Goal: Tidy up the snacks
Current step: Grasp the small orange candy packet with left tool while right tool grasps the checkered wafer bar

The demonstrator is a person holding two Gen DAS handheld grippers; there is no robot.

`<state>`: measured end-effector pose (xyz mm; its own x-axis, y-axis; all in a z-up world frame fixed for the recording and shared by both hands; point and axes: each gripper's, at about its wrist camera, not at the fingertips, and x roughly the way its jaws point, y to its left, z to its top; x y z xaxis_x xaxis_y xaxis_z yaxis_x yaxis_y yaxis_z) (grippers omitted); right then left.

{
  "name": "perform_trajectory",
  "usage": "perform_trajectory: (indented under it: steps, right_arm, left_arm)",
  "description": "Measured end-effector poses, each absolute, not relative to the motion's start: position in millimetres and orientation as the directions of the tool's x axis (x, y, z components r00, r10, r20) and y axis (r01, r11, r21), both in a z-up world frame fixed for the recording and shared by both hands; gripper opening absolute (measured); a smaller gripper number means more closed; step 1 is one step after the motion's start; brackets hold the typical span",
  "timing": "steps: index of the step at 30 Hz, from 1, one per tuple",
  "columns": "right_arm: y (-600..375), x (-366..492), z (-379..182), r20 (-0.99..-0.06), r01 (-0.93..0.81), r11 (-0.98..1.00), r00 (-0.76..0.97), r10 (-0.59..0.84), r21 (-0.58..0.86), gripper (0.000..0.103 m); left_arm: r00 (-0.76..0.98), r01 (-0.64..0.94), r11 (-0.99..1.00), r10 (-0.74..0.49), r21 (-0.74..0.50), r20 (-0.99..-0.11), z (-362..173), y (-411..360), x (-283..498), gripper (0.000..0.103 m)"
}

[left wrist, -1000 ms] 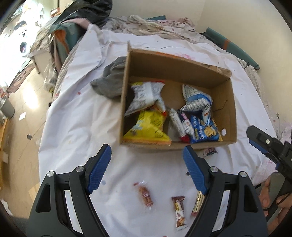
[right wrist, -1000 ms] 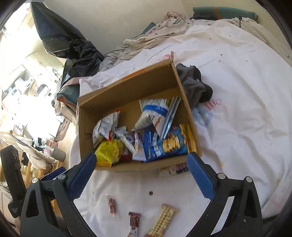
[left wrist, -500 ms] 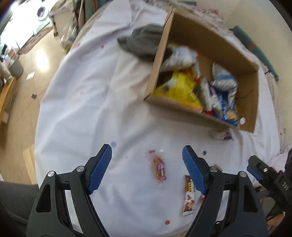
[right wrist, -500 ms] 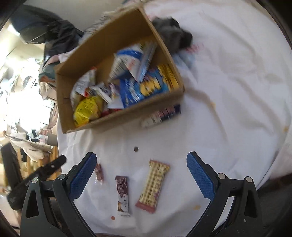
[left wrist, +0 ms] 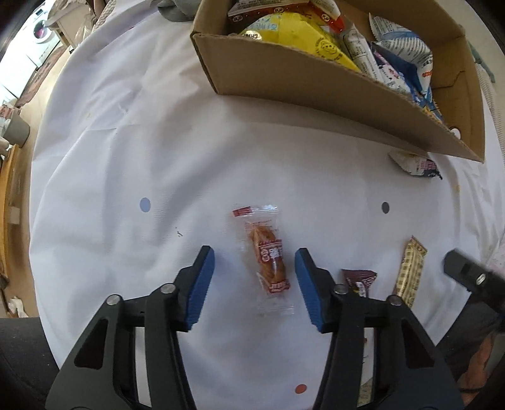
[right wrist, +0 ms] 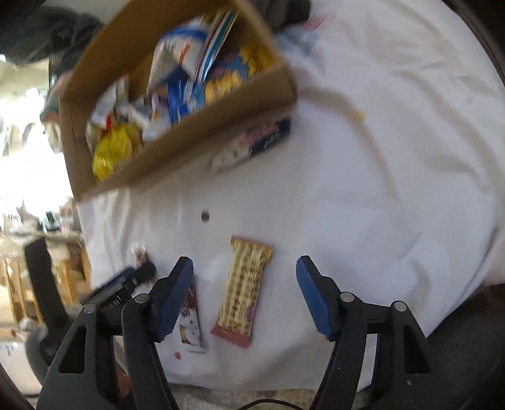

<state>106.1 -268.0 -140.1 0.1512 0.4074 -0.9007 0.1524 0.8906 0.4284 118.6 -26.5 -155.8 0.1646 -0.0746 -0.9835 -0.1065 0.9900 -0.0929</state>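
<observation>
A cardboard box (left wrist: pixel 315 85) full of snack bags stands on the white sheet; it also shows in the right wrist view (right wrist: pixel 176 157). My left gripper (left wrist: pixel 254 268) is open, its blue pads either side of a clear-wrapped red snack (left wrist: pixel 268 261) lying on the sheet. My right gripper (right wrist: pixel 244 284) is open around a yellow wafer bar (right wrist: pixel 243 293), which also shows in the left wrist view (left wrist: pixel 410 268). A brown chocolate bar (left wrist: pixel 358 279) lies between the two, seen in the right wrist view (right wrist: pixel 189 321) partly behind my left pad.
A white-and-blue packet (left wrist: pixel 416 164) lies against the box's near wall, also in the right wrist view (right wrist: pixel 252 145). Grey cloth (left wrist: pixel 176 8) lies behind the box. The sheet's edge drops off at the left to the floor (left wrist: pixel 31 94).
Both grippers have come down and forward toward the sheet. The left now brackets the red snack and the right brackets the wafer bar. The box has slid up in both views.
</observation>
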Motion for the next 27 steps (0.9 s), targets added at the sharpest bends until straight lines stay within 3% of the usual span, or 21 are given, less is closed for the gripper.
perform_trajectory:
  steps: [2,3,4,10,27]
  right_arm:
    - [-255,105,-150,-0.913,0.127,0.905,0.100,0.396,0.407,0.069]
    - [-249,105,-155,-0.918,0.113,0.911,0.076,0.389,0.396,0.068]
    - [-240,104,-159,-0.930,0.086,0.927,0.055,0.362,0.366,0.067]
    - [-213,101,-158,-0.981,-0.074,0.985,0.100,0.165,0.158,0.028]
    - [-232,104,-119,-0.904,-0.059,0.936,0.242,0.352,0.348,0.028]
  left_arm:
    - [0.158,-0.097,0.992,-0.060,-0.076,-0.986,-158,-28,118,0.030]
    - [0.154,-0.086,0.994,-0.052,-0.066,-0.987,-160,-28,118,0.016]
    - [0.154,-0.083,0.994,-0.052,-0.066,-0.987,-160,-27,118,0.016]
    - [0.180,-0.102,0.994,-0.027,-0.046,-0.983,-154,-23,118,0.016]
    - [0.262,-0.126,0.992,0.005,-0.029,-0.965,-124,-11,115,0.016]
